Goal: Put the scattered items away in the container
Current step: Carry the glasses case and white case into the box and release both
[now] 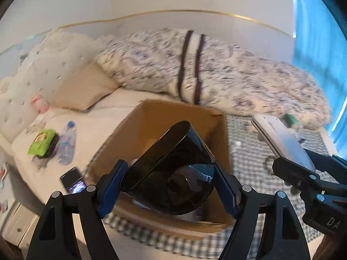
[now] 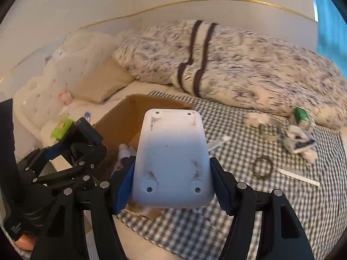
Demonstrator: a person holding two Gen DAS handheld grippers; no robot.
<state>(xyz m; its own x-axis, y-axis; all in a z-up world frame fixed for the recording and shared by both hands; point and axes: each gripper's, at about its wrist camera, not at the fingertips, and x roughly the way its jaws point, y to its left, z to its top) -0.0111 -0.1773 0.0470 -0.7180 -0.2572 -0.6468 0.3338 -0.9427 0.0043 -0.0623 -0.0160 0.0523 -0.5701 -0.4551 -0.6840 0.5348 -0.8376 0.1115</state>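
Now, in the left wrist view, the left gripper [image 1: 167, 187] is clamping a glossy black case [image 1: 171, 173] above the open cardboard box [image 1: 151, 117]. Over in the right wrist view, the right gripper [image 2: 172, 186] is gripping a white device [image 2: 172, 158] beside the box's near corner, over the checked cloth [image 2: 271, 205].

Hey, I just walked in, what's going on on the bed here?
A person with a gripper in each hand is tidying clutter into a cardboard box on the bed. The left gripper is shut on a glossy black object, held over the open box. The right gripper is shut on a white device, held near the box. A green packet, a plastic bottle and a dark ring lie on the bed, outside the box.
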